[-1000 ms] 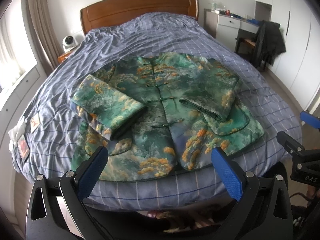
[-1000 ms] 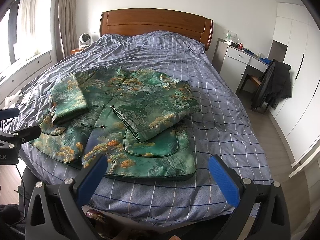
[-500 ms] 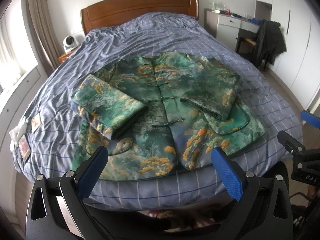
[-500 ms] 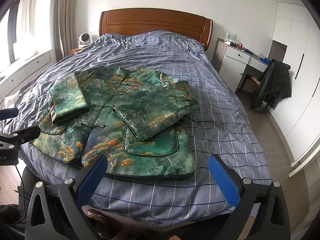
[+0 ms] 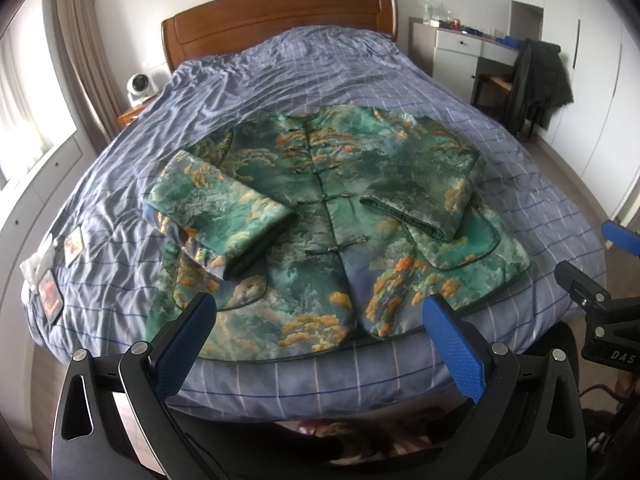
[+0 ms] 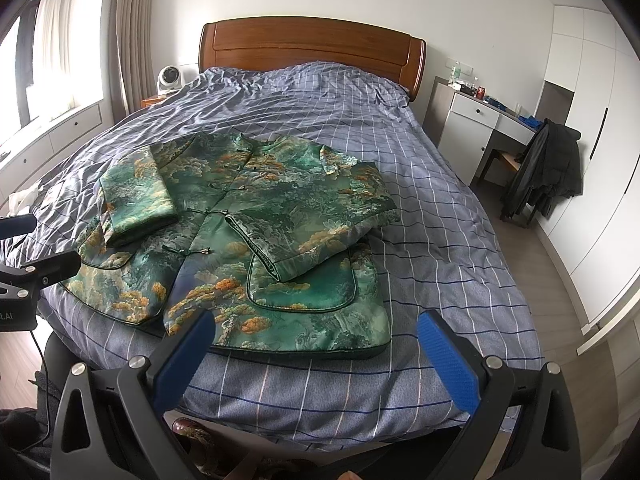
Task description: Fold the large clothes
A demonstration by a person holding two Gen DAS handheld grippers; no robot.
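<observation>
A green and orange patterned jacket (image 5: 340,216) lies face up on the bed, buttons closed, hem toward me. Both sleeves are folded inward over the front: one sleeve (image 5: 218,210) on the left, the other sleeve (image 5: 424,200) on the right. The jacket also shows in the right wrist view (image 6: 256,232). My left gripper (image 5: 318,344) is open and empty, just short of the hem at the bed's foot. My right gripper (image 6: 316,354) is open and empty near the hem's right corner. The right gripper shows in the left wrist view (image 5: 600,292).
The bed has a blue checked cover (image 5: 320,80) and a wooden headboard (image 6: 312,48). A white desk (image 6: 480,120) and a chair with a dark coat (image 6: 548,168) stand on the right. A small fan (image 6: 168,78) sits at the back left. Cards (image 5: 52,292) lie at the bed's left edge.
Both views have shifted very slightly; the jacket has not moved and both grippers stay open.
</observation>
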